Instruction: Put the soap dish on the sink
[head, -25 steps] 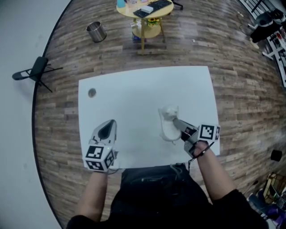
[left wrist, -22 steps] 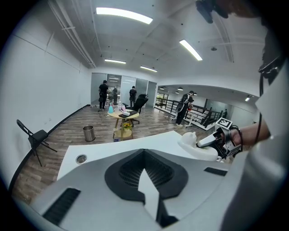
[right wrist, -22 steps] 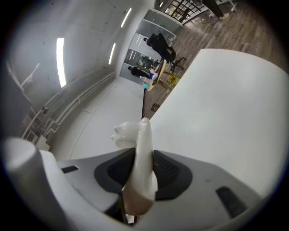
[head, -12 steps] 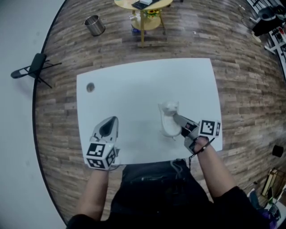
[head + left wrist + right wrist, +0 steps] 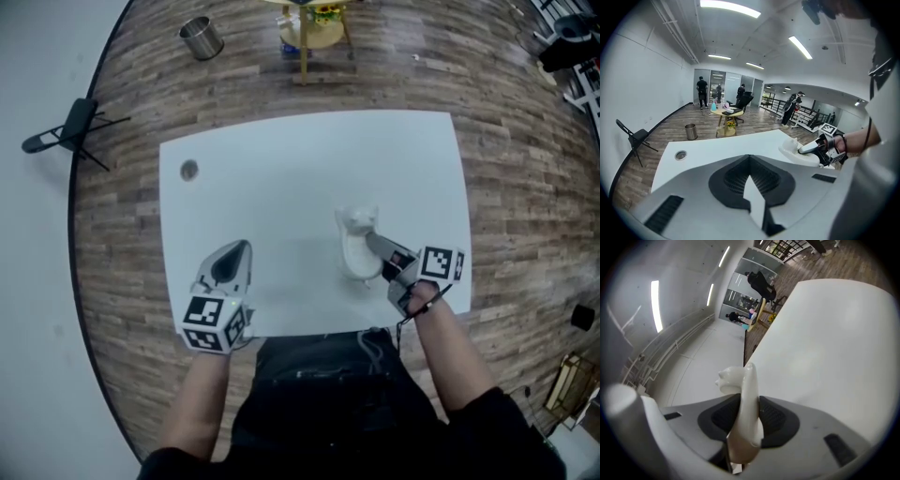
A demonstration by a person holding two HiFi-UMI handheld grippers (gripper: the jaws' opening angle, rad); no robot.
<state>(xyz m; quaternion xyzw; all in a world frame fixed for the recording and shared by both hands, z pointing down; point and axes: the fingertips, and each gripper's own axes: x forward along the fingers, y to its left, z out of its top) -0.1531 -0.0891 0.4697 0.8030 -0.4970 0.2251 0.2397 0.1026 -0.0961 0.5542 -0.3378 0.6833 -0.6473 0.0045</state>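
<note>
A white soap dish point(image 5: 354, 247) with a small cat-shaped end is at the front right of the white table point(image 5: 281, 159). My right gripper point(image 5: 373, 246) is shut on the dish's near rim. In the right gripper view the dish point(image 5: 743, 394) stands on edge between the dark pads. The left gripper view shows the dish point(image 5: 797, 149) low over the table top with the right gripper point(image 5: 809, 149) behind it; whether it touches I cannot tell. My left gripper point(image 5: 238, 251) hovers over the front left of the table, jaws together and holding nothing point(image 5: 750, 183).
A round drain hole point(image 5: 189, 170) sits near the table's far left corner. On the wooden floor beyond are a metal bin point(image 5: 202, 37), a black folding chair point(image 5: 66, 131) and a yellow round table point(image 5: 314, 28). Several people stand far off in the left gripper view.
Both grippers have sunk a little toward the table top, the right one with the soap dish still in it. The head view has shifted, so the table sits higher in frame.
</note>
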